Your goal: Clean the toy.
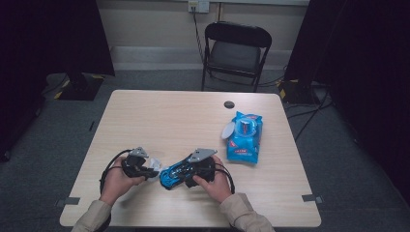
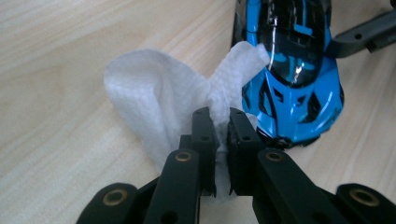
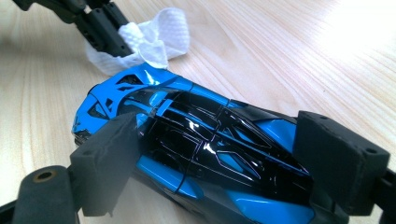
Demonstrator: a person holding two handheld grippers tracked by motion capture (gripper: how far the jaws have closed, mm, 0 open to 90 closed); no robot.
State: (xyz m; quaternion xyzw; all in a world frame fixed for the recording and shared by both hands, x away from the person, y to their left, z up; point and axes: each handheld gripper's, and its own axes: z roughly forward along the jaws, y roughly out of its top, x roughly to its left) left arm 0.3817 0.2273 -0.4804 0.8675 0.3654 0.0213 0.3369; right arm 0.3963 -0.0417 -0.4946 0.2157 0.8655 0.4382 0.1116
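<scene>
A blue and black toy car (image 3: 196, 135) lies on the wooden table (image 1: 174, 121) near its front edge. My right gripper (image 3: 224, 158) is shut on the car, one pad against each side. A white wipe (image 2: 140, 88) is bunched between the jaws of my left gripper (image 2: 219, 119), which is shut on it. One end of the wipe rests on the car's nose (image 2: 294, 70). In the high view the left gripper (image 1: 150, 170) holds the wipe (image 1: 154, 163) just left of the car (image 1: 169, 177), and the right gripper (image 1: 180, 173) is behind the car.
A blue pack of wipes (image 1: 245, 137) with its lid flipped open lies to the right on the table. A small dark round cap (image 1: 229, 104) sits in the far edge of the tabletop. A black folding chair (image 1: 236, 48) stands beyond the table.
</scene>
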